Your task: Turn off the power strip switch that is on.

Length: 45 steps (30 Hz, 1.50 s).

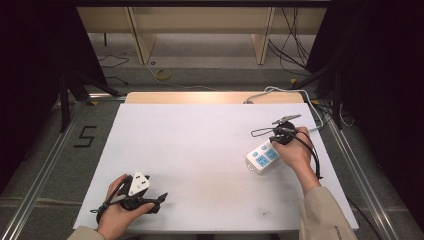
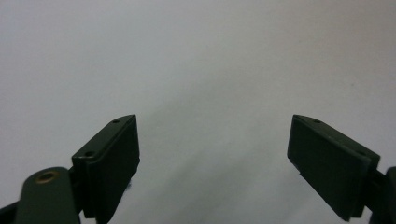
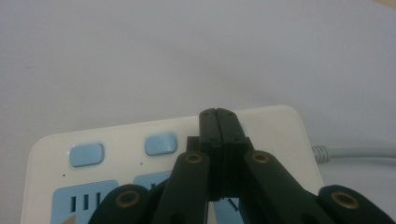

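Observation:
A white power strip (image 1: pixel 261 158) with blue sockets and blue buttons lies at the right of the white table cover (image 1: pixel 200 150). My right gripper (image 1: pixel 276 140) is held over the strip's far end, a grey plate on top of it. In the right gripper view the strip (image 3: pixel 116 140) lies right under my right gripper (image 3: pixel 218 114), whose jaws are shut together with nothing seen between them. A grey cable (image 3: pixel 359 153) leaves the strip's end. My left gripper (image 1: pixel 161 196) rests low at the near left; in its own view my left gripper (image 2: pixel 215 144) stands open over bare white cover.
The strip's cable (image 1: pixel 272 90) runs off the back right of the table. A wooden table edge (image 1: pixel 215 97) shows behind the white cover. Metal rails (image 1: pixel 350 155) flank the table, and a "5" mark (image 1: pixel 86 136) is on the floor at the left.

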Motion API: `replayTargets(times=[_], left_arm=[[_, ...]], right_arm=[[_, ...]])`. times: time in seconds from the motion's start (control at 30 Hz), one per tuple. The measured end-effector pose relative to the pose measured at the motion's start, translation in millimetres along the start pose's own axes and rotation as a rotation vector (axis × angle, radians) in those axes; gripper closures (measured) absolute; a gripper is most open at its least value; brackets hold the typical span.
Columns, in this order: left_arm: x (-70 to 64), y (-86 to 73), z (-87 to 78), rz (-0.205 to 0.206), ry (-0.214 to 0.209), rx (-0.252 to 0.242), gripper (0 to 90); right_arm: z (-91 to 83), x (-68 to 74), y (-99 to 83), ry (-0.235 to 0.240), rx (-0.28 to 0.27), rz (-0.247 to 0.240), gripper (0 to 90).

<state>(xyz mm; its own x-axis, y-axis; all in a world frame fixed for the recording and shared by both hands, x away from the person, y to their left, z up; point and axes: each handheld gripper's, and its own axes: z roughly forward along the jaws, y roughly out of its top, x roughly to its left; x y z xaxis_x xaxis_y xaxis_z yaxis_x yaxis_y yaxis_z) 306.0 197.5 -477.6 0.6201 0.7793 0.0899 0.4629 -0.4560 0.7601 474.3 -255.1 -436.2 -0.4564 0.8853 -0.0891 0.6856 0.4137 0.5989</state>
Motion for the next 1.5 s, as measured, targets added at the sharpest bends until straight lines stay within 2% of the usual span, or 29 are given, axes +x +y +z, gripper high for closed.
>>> replayTargets(times=[0.6, 0.93, 1.5], left_arm=[[0.0, -0.2, 0.0, -0.001, 0.001, 0.000, 16.4], [-0.1, -0.1, 0.3, -0.001, 0.002, 0.002, 16.4], [0.3, -0.3, 0.5, -0.004, 0.002, 0.003, 16.4]], right_arm=[[-13.3, 11.2, -11.2, 0.014, -0.046, -0.018, 90.0], [-22.8, 13.8, -20.1, 0.047, -0.085, 0.000, 90.0], [-37.8, 34.0, -26.2, 0.110, -0.152, -0.040, 89.2]])
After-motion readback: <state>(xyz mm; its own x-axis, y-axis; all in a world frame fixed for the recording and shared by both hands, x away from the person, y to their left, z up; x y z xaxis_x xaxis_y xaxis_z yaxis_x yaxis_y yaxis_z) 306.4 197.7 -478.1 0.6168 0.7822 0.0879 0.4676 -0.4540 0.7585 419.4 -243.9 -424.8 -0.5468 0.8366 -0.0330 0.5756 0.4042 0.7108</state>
